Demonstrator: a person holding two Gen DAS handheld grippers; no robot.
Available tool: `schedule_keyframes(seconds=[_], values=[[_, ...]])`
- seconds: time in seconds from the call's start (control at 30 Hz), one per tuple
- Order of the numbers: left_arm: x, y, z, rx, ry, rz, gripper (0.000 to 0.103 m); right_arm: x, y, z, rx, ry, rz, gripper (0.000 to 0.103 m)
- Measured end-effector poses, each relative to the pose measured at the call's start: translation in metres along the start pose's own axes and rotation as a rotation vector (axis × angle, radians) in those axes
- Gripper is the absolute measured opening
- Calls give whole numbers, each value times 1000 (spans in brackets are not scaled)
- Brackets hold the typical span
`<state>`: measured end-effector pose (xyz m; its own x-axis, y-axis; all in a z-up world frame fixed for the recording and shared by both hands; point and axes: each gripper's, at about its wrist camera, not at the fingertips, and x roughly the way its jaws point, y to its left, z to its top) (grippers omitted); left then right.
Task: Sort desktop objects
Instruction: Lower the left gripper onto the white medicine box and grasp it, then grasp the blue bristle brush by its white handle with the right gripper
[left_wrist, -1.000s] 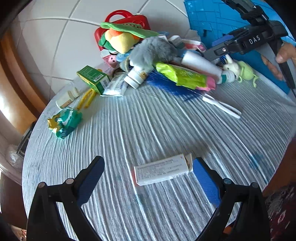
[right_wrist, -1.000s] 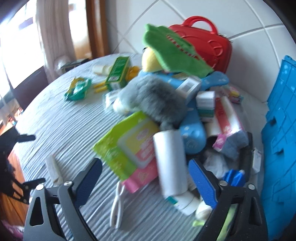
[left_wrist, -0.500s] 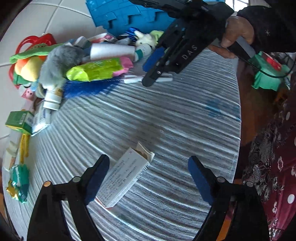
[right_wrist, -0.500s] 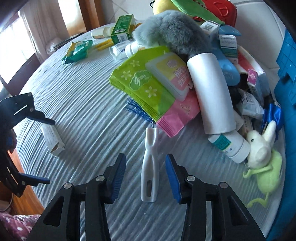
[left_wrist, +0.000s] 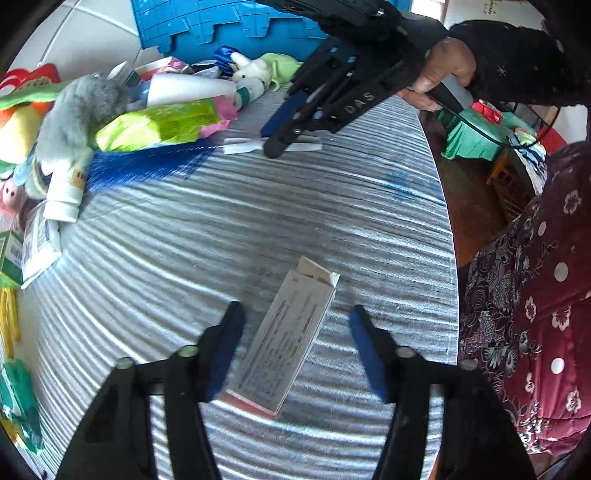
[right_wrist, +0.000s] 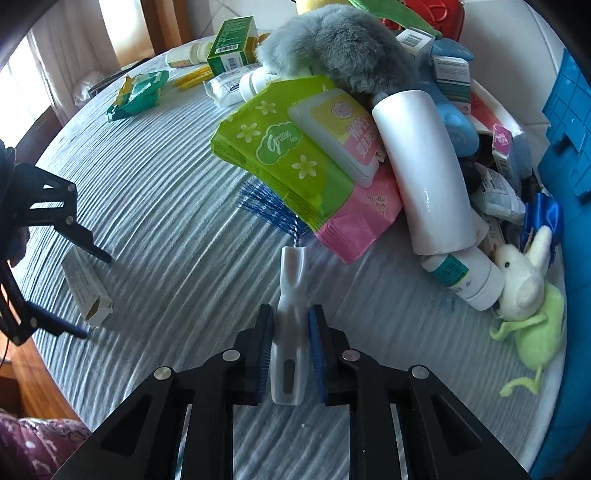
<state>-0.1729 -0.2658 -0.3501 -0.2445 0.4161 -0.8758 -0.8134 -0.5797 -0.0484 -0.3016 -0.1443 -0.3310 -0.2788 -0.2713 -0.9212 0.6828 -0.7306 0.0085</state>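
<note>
My right gripper (right_wrist: 290, 325) is clamped on the white handle of the bottle brush (right_wrist: 291, 295), whose blue bristles lie under the green wipes pack (right_wrist: 284, 155). My left gripper (left_wrist: 295, 328) stands wide, straddling the medicine box (left_wrist: 286, 332) without touching it, I think. The sorting has barely begun: the heap (right_wrist: 424, 110) beside the blue crate (right_wrist: 569, 122) looks unsorted.

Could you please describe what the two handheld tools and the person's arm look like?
Both tools are black angular frames with silver bolts and blue finger pads: the left tool and the right tool. The right one bears white "DAS" lettering and trails a black cable. The hand emerges from a dark patterned sleeve.
</note>
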Motion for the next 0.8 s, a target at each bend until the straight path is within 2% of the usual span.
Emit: schedule_keyframes(seconds=[0.07, 0.2, 0.33, 0.4, 0.43, 0.47, 0.53, 0.63, 0.73, 0.8], values=[[-4, -2, -4, -19, 5, 14, 27, -5, 3, -3, 19, 11, 34, 19], [-6, -13, -10, -47, -1, 33, 26, -17, 5, -2, 82, 20, 134, 19], [-14, -23, -15, -97, -26, 58, 26, -22, 0, 5, 192, 54, 318, 20], [-18, -21, -15, -204, -41, 132, 26, -25, 4, 10, 209, 64, 376, 20], [-22, -20, -16, -227, -49, 143, 26, -28, 3, 9, 209, 67, 395, 20], [-26, -17, -17, -253, -59, 153, 26, -28, 9, 10, 210, 64, 424, 10], [-34, -13, -18, -282, -76, 177, 26, -39, 17, 18, 201, 44, 473, 9], [-44, -7, -23, -323, -89, 211, 26, -49, 31, 25, 149, 16, 455, 10], [-46, -1, -29, -355, -78, 237, 26, -36, 44, 22, 45, 39, 307, 9], [-45, -5, -30, -371, -72, 251, 26, -21, 42, 16, 46, 77, 265, 9]])
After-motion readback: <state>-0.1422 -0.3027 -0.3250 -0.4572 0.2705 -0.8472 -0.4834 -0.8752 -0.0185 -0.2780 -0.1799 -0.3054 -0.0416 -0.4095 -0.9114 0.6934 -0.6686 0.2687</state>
